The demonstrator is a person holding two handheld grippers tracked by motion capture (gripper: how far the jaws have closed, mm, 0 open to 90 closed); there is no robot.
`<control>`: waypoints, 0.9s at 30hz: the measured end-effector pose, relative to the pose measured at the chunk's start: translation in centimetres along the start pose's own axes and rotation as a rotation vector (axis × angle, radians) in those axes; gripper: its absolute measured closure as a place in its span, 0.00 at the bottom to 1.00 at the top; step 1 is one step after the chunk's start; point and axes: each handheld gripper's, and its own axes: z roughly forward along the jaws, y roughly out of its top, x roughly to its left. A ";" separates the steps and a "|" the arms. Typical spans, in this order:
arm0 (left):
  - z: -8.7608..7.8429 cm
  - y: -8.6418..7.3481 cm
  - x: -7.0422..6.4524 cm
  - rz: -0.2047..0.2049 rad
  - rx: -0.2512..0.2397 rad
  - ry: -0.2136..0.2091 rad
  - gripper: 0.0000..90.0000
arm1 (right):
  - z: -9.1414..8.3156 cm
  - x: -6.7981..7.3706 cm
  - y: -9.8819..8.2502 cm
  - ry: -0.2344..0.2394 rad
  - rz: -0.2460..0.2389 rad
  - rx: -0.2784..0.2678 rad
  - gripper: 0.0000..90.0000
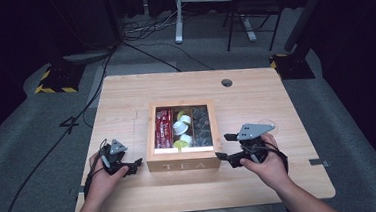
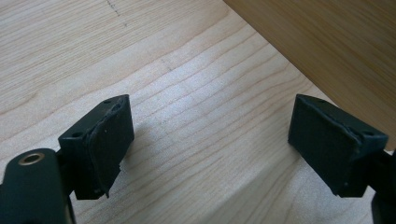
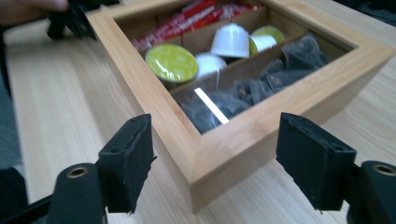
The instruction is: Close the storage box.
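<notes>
A wooden box (image 1: 184,164) marked TEA stands in the middle of the table, a clear pane set in its top. Inside lie red sachets (image 3: 196,14), white and green capsules (image 3: 172,62) and dark tea bags (image 3: 299,53). My left gripper (image 1: 134,166) rests just left of the box's front left corner; its jaws stand open over bare wood (image 2: 210,144), with the box wall (image 2: 327,42) beside them. My right gripper (image 1: 222,146) is at the box's right side, open. The box's near corner (image 3: 219,140) sits between its jaws (image 3: 215,158) with clear gaps at both pads.
The light wooden table (image 1: 125,95) has a cable hole (image 1: 227,82) at the back and a strip of tape (image 1: 319,162) near its right edge. Cables and desk legs stand on the grey floor beyond. The other hand and its gripper (image 3: 70,21) appear past the box.
</notes>
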 end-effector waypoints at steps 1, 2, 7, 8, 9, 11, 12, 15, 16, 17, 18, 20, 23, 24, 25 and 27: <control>0.0 0.0 0.0 -0.001 0.000 0.000 0.16 | -0.2 -0.2 0.2 0.009 0.006 -0.017 0.29; 0.0 0.0 0.0 -0.001 0.000 0.000 0.16 | -0.3 -0.3 0.3 0.013 0.013 -0.025 0.28; -0.1 -0.1 0.0 0.004 0.002 -0.001 0.16 | -2.0 -1.7 1.0 0.024 0.033 -0.058 0.21; -0.1 -0.1 0.0 0.004 0.001 -0.001 0.16 | -2.3 -2.0 1.0 0.022 0.033 -0.058 0.19; -0.1 -0.1 0.0 0.004 0.003 -0.003 0.16 | -2.8 -2.5 0.9 0.019 0.029 -0.057 0.18; -0.1 -0.1 0.0 0.004 0.003 -0.004 0.16 | -3.8 -3.3 0.8 0.003 0.037 -0.060 0.18; -0.1 -0.1 0.0 0.003 0.002 -0.007 0.16 | -4.2 -3.6 0.7 -0.005 0.038 -0.061 0.18; -0.2 -0.1 0.2 0.010 0.002 -0.018 0.16 | -5.8 -4.7 0.2 -0.043 0.047 -0.054 0.18; -0.1 -0.2 0.2 0.013 -0.004 -0.022 0.16 | -6.3 -5.2 -0.1 -0.054 0.053 -0.051 0.18; -0.1 -0.2 0.2 0.013 -0.004 -0.022 0.16 | -6.8 -5.5 -0.3 -0.063 0.057 -0.047 0.18; -0.2 -0.2 0.3 0.014 -0.004 -0.031 0.16 | -7.2 -5.8 -0.6 -0.070 0.061 -0.045 0.18; -0.2 -0.2 0.4 0.018 -0.002 -0.038 0.16 | -7.8 -6.3 -1.0 -0.085 0.070 -0.040 0.18; -0.3 -0.2 0.7 0.052 0.007 -0.041 0.16 | -9.3 -7.4 -2.0 -0.110 0.072 -0.018 0.20; -0.3 -0.2 0.7 0.054 0.007 -0.043 0.16 | -9.7 -7.7 -2.4 -0.123 0.075 -0.012 0.20; -0.3 -0.3 0.8 0.056 0.001 -0.044 0.16 | -10.1 -7.9 -2.7 -0.132 0.081 -0.005 0.20; -0.3 -0.3 0.8 0.054 0.001 -0.043 0.17 | -10.9 -8.6 -3.5 -0.164 0.101 0.001 0.20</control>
